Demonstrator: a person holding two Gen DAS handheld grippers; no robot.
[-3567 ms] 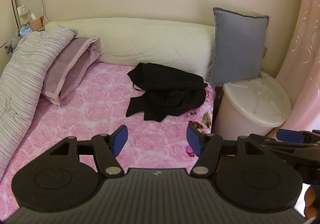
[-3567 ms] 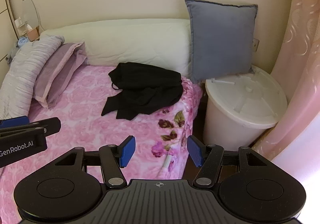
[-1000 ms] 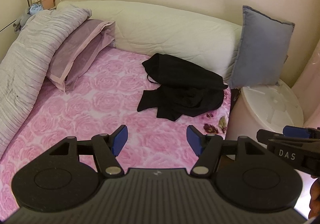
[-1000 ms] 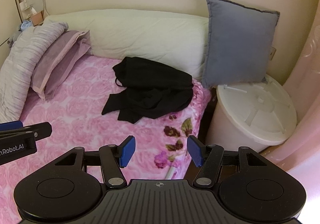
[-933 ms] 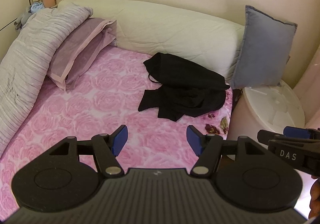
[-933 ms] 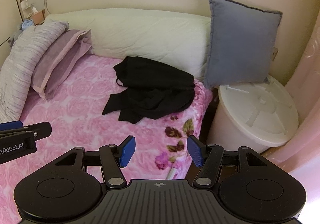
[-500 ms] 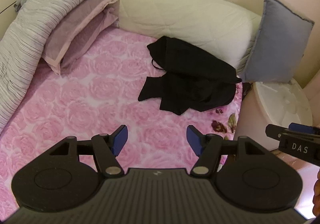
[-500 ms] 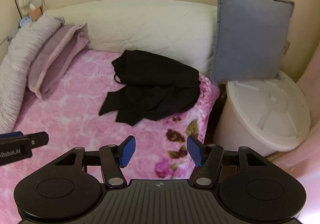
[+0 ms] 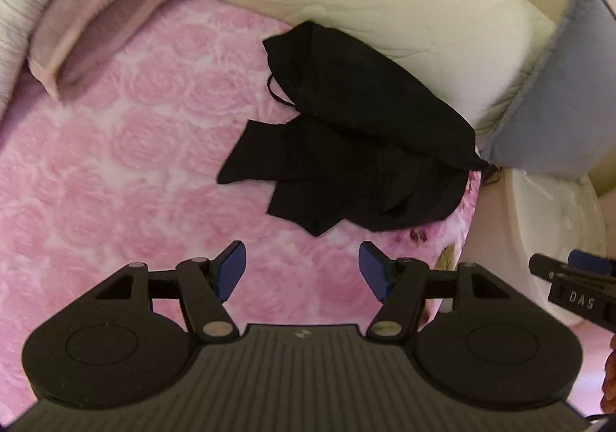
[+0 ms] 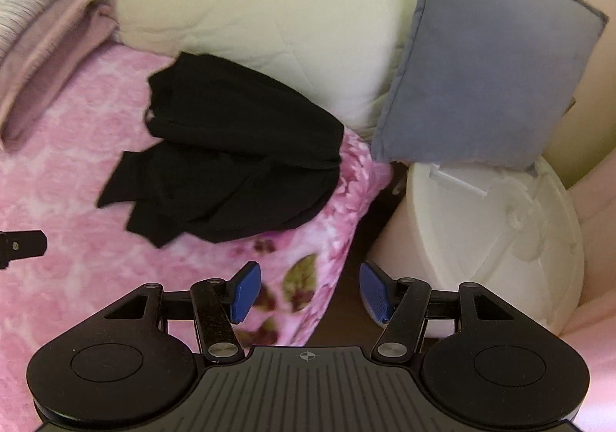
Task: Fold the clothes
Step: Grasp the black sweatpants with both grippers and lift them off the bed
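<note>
A: Pink rose-print blanket (image 9: pixel 127 147) covers the bed; cream bolster (image 9: pixel 385 8) runs along the far wall, grey cushion (image 10: pixel 489 58) propped at its right end.

B: Garment?

A: Black garment (image 9: pixel 346 147), crumpled in a heap on the blanket near the bed's right edge, its far side against the bolster. A flap sticks out toward the left. Untouched, not yet folded.

B: Tongs?

A: Left tongs (image 9: pixel 302 272) released, blue pads wide apart, hovering over the blanket just short of the heap. Right tongs (image 10: pixel 308 291) also released, holding nothing, above the bed's right edge.

B: Beside the bed?

A: White lidded bin (image 10: pixel 500 239), under the grey cushion. Mauve pillow (image 9: pixel 96 20) far left, striped quilt (image 10: pixel 27 4) beyond it.
</note>
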